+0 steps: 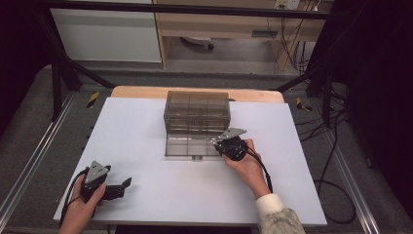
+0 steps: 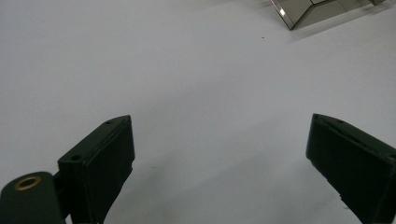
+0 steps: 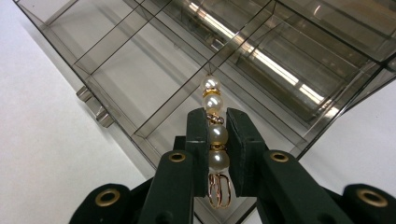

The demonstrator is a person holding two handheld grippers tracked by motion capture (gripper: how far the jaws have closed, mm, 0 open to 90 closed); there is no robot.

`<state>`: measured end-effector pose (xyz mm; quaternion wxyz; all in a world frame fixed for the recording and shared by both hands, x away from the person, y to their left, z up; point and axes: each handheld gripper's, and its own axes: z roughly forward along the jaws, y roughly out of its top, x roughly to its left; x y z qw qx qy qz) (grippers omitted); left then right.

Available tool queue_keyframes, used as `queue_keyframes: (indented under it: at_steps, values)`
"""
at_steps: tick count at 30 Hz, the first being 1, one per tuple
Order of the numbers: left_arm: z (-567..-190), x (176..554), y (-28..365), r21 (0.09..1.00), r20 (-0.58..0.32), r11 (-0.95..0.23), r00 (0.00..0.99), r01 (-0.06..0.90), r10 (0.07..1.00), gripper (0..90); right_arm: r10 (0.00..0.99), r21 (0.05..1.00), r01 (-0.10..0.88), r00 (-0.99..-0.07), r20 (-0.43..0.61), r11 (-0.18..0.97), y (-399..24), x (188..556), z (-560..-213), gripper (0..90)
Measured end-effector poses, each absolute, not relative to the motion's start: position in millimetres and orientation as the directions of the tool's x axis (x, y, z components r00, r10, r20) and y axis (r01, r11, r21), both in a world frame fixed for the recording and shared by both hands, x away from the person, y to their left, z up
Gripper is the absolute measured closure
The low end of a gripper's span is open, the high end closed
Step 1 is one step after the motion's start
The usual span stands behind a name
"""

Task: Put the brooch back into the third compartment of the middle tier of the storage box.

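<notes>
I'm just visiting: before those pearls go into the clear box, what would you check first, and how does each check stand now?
1. Right gripper shut on the pearl earring: ok, pads press two pearls.
2. Smoky clear compartment box open, its lid lying flat toward the person: ok.
3. Earring above a compartment: ok in the right gripper view; which cell it will land in, cannot tell.
4. Compartments under the earring free of other items: ok, none visible there.
5. Left gripper out of the way: ok, jaws open over the bare white table, apart from the box.
</notes>
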<state>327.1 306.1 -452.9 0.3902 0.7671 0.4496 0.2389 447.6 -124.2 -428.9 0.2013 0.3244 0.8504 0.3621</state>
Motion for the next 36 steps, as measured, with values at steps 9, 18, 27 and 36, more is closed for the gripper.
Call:
queue_keyframes:
  at_steps: [9, 18, 27, 36]
  values:
    - [-453.0, 327.1, 306.3, 0.813, 0.014, -0.290, 0.481, 0.504, 0.876, 7.6, 0.726, 0.791, 0.388, -0.680, -0.101, 0.473, -124.8, 445.9, -422.0, 64.1]
    - [-453.0, 327.3, 306.0, 0.812, 0.013, -0.292, 0.485, 0.505, 0.874, 7.6, 0.779, 0.839, 0.376, -0.621, -0.088, 0.394, -130.9, 432.9, -404.4, 48.5]
    - [-452.5, 327.5, 305.9, 0.812, 0.013, -0.294, 0.488, 0.504, 0.873, 7.5, 0.807, 0.836, 0.394, -0.583, -0.095, 0.383, -135.6, 420.2, -403.4, 30.2]
    - [-452.1, 327.2, 307.2, 0.812, 0.012, -0.291, 0.484, 0.506, 0.875, 7.6, 0.832, 0.805, 0.463, -0.551, -0.067, 0.371, -137.5, 412.9, -408.0, 13.1]
